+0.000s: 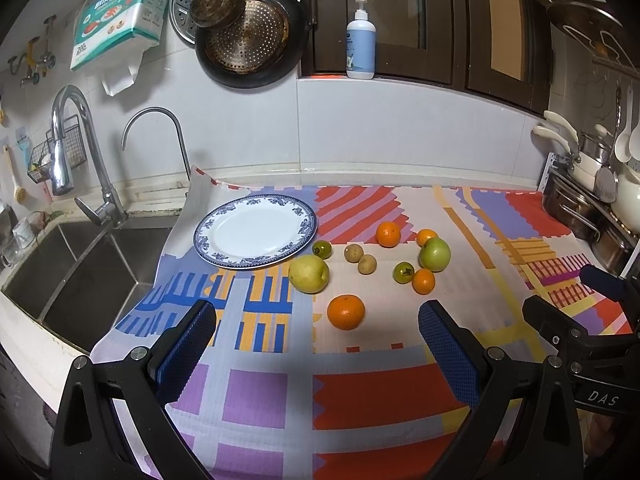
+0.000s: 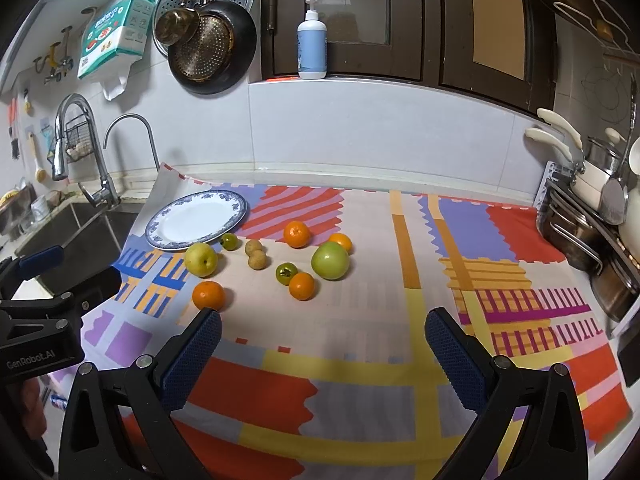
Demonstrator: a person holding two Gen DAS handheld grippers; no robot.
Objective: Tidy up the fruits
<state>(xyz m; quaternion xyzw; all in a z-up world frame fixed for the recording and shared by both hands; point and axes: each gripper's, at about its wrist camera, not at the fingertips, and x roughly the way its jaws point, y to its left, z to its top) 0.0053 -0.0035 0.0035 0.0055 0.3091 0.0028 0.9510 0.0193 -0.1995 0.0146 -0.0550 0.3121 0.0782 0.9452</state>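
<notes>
A white plate with a blue rim (image 1: 224, 257) (image 2: 158, 240) lies empty on the patterned mat near the sink. Fruit lies loose to its right: a yellow pear (image 1: 308, 274) (image 2: 201, 259), a green apple (image 1: 435, 254) (image 2: 330, 260), several oranges including the nearest one (image 1: 346, 311) (image 2: 208, 295), two small green fruits (image 1: 403, 272) (image 2: 286, 273) and two small brown fruits (image 1: 367, 264) (image 2: 257, 259). My left gripper (image 1: 318, 320) is open and empty, just short of the nearest orange. My right gripper (image 2: 323, 328) is open and empty, short of the fruit.
A steel sink (image 1: 80, 264) with two taps (image 1: 68, 148) is at the left. A rack of pots and utensils (image 1: 592, 200) (image 2: 592, 216) stands at the right edge. A soap bottle (image 1: 361, 44) sits on the window ledge. Pans (image 1: 248, 36) hang on the wall.
</notes>
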